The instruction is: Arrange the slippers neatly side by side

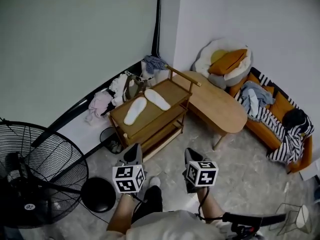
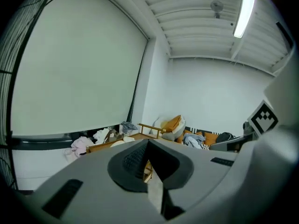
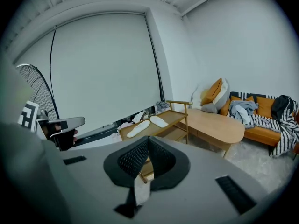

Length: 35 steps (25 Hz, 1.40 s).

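1. I see the two white slippers, one (image 1: 135,110) and the other (image 1: 157,99), lying flat on the wooden cart's tabletop (image 1: 172,90), angled apart rather than parallel.
2. My left gripper (image 1: 134,152) hangs on the near side of the cart, well apart from it, with its jaws pressed together on nothing.
3. My right gripper (image 1: 192,157) is also on the near side of the cart, beside the left, and is likewise closed and empty.
4. An oval table (image 1: 217,106) touches the cart's right end.

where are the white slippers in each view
Head view: white slippers at centre, angled apart on the wooden trolley.
Left gripper view: only pale slivers show, just left of centre.
Right gripper view: near centre, on the trolley top.
Shared landmark: the trolley's raised handle rail.
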Available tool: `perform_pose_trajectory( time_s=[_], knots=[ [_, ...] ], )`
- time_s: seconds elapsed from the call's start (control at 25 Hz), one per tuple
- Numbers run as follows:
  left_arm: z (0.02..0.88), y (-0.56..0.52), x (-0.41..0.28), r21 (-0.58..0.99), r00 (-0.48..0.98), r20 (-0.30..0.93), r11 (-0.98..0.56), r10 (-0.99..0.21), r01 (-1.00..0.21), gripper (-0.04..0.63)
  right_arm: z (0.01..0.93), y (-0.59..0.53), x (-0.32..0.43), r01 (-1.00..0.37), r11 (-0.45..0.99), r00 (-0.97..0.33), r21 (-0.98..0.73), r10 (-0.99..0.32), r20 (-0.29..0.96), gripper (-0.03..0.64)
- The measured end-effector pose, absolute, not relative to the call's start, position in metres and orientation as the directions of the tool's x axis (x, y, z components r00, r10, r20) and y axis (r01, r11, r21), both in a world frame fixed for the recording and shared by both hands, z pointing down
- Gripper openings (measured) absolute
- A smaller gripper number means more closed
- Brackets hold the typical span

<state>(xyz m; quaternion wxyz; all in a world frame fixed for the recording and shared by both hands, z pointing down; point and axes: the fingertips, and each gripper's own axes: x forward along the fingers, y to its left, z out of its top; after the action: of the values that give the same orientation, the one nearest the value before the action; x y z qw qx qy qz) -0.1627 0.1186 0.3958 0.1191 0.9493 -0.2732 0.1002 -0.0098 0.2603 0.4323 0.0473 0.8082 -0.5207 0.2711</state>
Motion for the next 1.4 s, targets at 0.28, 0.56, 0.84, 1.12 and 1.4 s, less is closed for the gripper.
perform_pose_trajectory(
  time_s=[0.28,0.56,0.84,1.12,1.4],
  knots=[
    [0.405,0.075,-0.123,0.18,0.831,0.247,-0.819,-0.498,-0.544,0.012,0.443,0.228,0.034,-0.865,-0.464,0.32,-0.189,-0.801,0.506,0.034],
    [0.404,0.002,-0.069,0.188,0.826,0.236,-0.81,-0.511,-0.555,0.012,0.437,0.155,0.09,-0.869,-0.457,0.314,-0.188,-0.805,0.504,0.034],
    [0.398,-0.079,-0.021,0.216,0.808,0.23,-0.781,-0.543,-0.586,0.012,0.424,0.076,0.145,-0.89,-0.426,0.295,-0.164,-0.811,0.505,0.034],
    [0.395,-0.143,0.004,0.222,0.781,0.227,-0.75,-0.582,-0.623,0.012,0.417,0.003,0.179,-0.909,-0.384,0.261,-0.159,-0.826,0.5,0.034],
    [0.411,-0.183,0.003,0.218,0.74,0.28,-0.71,-0.612,-0.67,0.012,0.433,-0.047,0.192,-0.923,-0.351,0.217,-0.16,-0.816,0.536,0.034]
  ],
)
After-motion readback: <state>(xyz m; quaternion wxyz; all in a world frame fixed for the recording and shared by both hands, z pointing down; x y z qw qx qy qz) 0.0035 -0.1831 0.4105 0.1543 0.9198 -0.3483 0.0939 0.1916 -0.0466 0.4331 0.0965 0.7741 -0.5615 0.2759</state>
